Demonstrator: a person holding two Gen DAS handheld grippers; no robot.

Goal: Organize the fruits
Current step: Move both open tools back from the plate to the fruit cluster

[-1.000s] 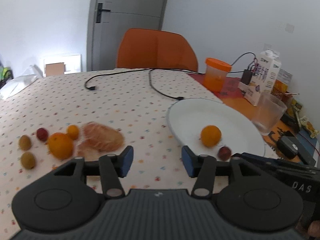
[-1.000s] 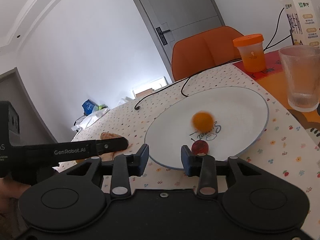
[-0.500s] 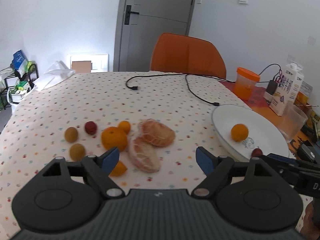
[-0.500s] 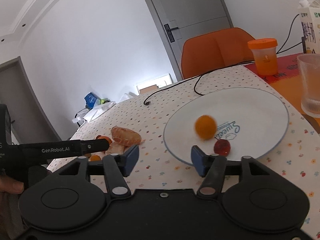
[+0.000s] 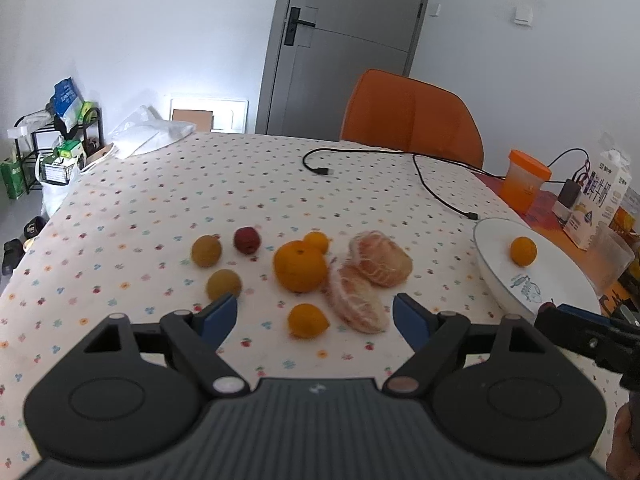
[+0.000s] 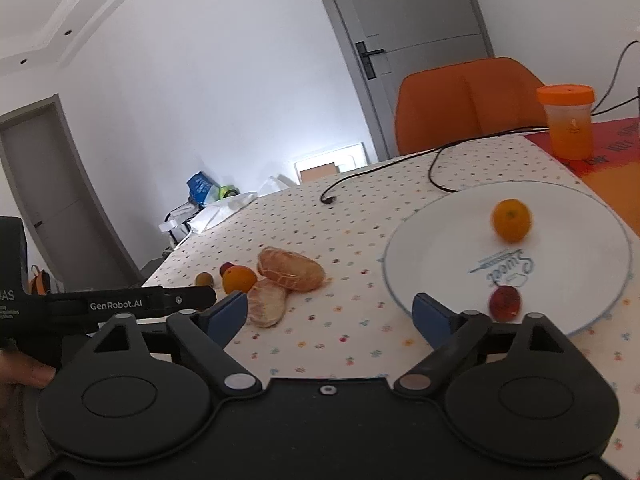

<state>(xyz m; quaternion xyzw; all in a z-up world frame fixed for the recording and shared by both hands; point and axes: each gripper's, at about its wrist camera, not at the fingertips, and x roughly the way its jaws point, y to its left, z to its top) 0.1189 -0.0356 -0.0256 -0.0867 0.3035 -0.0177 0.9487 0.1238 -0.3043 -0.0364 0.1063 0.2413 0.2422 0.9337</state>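
Small orange (image 6: 511,220) rolled across plate (image 6: 440,236), seemingly.

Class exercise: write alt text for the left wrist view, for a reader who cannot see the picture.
Loose fruit lies on a dotted tablecloth ahead of the open, empty left gripper: a large orange, two peeled citrus halves, small orange, yellow and red fruits. At right a white plate holds one small orange; an orange chair stands behind.

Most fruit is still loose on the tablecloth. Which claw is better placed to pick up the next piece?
Left. The left claw is open, with the small orange kumquat between its fingers. The right claw, jaws opening and empty, faces the white plate's near rim.
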